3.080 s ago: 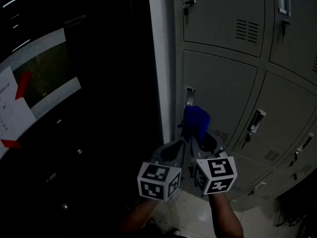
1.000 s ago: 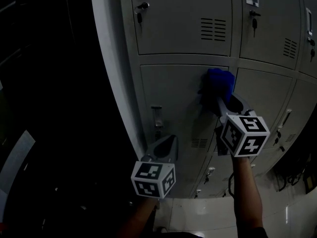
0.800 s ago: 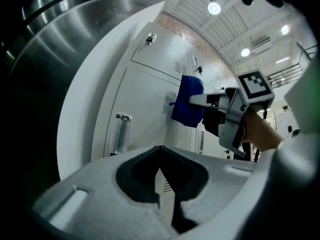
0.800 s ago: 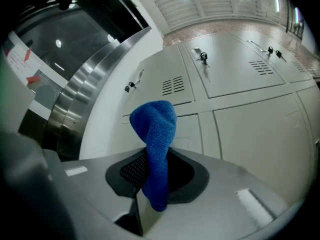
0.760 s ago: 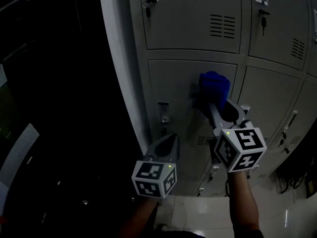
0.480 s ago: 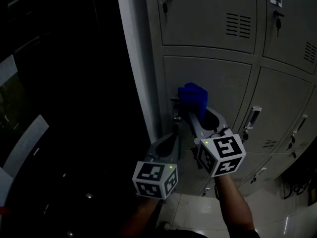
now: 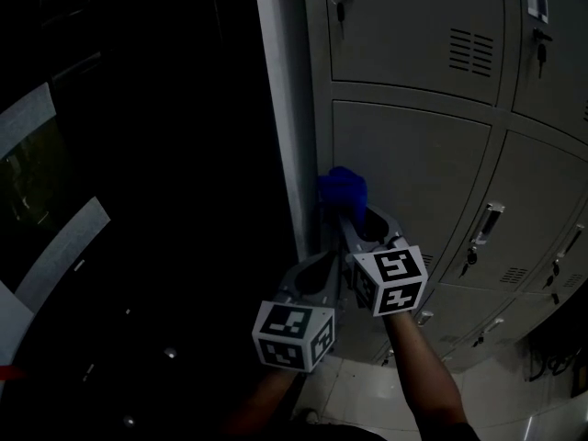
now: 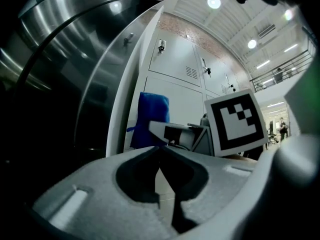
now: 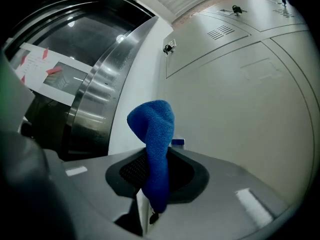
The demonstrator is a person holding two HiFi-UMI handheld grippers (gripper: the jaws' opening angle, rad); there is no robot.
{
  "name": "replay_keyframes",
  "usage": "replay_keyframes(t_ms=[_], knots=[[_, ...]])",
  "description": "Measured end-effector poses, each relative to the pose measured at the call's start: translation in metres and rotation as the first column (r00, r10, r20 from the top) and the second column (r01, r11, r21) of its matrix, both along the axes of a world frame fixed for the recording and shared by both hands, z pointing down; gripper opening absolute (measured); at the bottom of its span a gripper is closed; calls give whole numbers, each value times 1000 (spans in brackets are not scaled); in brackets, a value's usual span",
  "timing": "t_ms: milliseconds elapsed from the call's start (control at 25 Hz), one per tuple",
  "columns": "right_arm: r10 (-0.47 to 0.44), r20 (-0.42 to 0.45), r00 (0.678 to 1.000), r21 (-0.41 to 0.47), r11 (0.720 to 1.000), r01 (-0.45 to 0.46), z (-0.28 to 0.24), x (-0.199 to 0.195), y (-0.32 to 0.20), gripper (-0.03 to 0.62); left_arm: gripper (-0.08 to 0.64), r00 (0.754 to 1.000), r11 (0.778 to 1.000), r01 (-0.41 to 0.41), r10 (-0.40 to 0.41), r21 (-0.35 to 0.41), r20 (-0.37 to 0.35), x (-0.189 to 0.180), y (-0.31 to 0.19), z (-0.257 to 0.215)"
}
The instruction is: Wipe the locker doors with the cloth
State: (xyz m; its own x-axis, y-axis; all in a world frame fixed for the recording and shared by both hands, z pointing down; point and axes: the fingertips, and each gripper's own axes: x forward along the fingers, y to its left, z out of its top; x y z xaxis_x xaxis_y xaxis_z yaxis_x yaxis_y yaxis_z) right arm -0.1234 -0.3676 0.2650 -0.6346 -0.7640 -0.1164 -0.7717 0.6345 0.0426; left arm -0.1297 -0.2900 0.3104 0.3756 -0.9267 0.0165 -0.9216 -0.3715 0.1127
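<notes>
In the head view my right gripper [image 7: 350,217] is shut on the blue cloth [image 7: 342,190], which presses against the left edge of a grey middle-row locker door [image 7: 418,168]. The right gripper view shows the cloth [image 9: 155,144] pinched between the jaws of that gripper [image 9: 152,159] and bulging upward in front of the door [image 9: 240,104]. My left gripper [image 7: 323,263] hangs lower, beside the right one, shut and empty, apart from the lockers. In the left gripper view the left gripper [image 8: 160,148] has its jaws closed, with the cloth [image 8: 152,115] beyond them.
Grey lockers [image 7: 413,35] with key locks, label holders and vent slots fill the right side. A white cabinet edge [image 7: 280,108] borders a dark wall on the left. A steel column [image 9: 97,99] and a posted paper [image 9: 42,69] stand left of the lockers. Pale floor tiles [image 7: 367,398] lie below.
My right gripper has swept the cloth leftward and a little down across the locker door, from its right part to its left edge. The left gripper has stayed low and shut.
</notes>
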Motion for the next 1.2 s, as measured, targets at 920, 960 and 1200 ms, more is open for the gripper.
replay_keyframes(t_ms=[920,960,1200], knots=[[287,8,958,-20,958,-287,20,175,12,80,2,988,987,-154,153,-38,-19,87,-3,13],[299,7,954,-22,954,-299,22,182,13,80,2,987,986,-161,160,-40,-19,91,-2,14],[334,5,943,-18,942,-334,23,206,15,80,2,984,983,-177,177,-44,-20,105,0,17]])
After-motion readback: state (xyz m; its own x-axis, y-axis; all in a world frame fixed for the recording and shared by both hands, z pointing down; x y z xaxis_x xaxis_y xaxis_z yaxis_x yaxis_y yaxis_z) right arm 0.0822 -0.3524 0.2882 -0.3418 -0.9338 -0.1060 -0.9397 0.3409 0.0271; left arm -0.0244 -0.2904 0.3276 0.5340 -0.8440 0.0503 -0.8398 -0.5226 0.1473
